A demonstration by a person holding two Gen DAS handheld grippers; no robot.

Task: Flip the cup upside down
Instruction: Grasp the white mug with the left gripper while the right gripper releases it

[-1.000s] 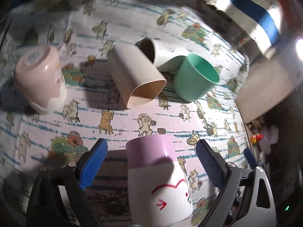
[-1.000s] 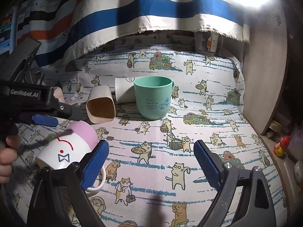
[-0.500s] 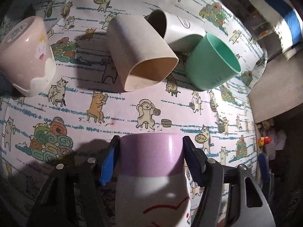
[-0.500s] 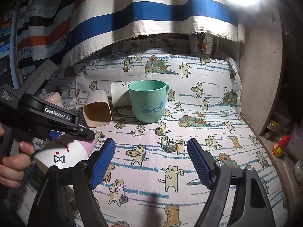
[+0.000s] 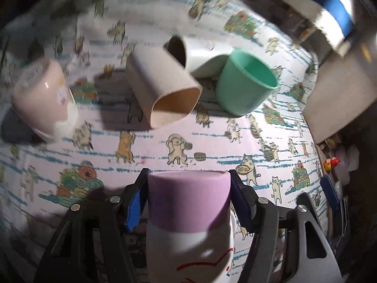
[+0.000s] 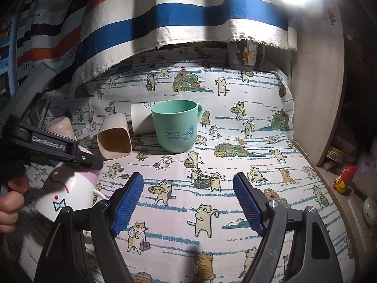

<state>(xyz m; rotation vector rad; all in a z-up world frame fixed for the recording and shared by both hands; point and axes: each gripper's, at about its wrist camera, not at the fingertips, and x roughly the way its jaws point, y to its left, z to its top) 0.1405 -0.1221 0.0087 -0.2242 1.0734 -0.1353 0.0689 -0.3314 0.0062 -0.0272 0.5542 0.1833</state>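
My left gripper is shut on a white mug with a pink base, its blue pads pressed on both sides of the pink end. In the right wrist view the same mug is tilted, pink base up, just above the cat-print cloth, with the left gripper clamped on it. My right gripper is open and empty over the cloth, to the right of the mug.
A green cup stands upright. A beige square cup and a white cup lie on their sides beside it. A pink cup sits upside down at the left. A striped cloth hangs behind.
My left gripper closed on the pink-and-white mug, which stood loose between open fingers a second ago, and lifted and tilted it. The right gripper narrowed slightly and drew back.
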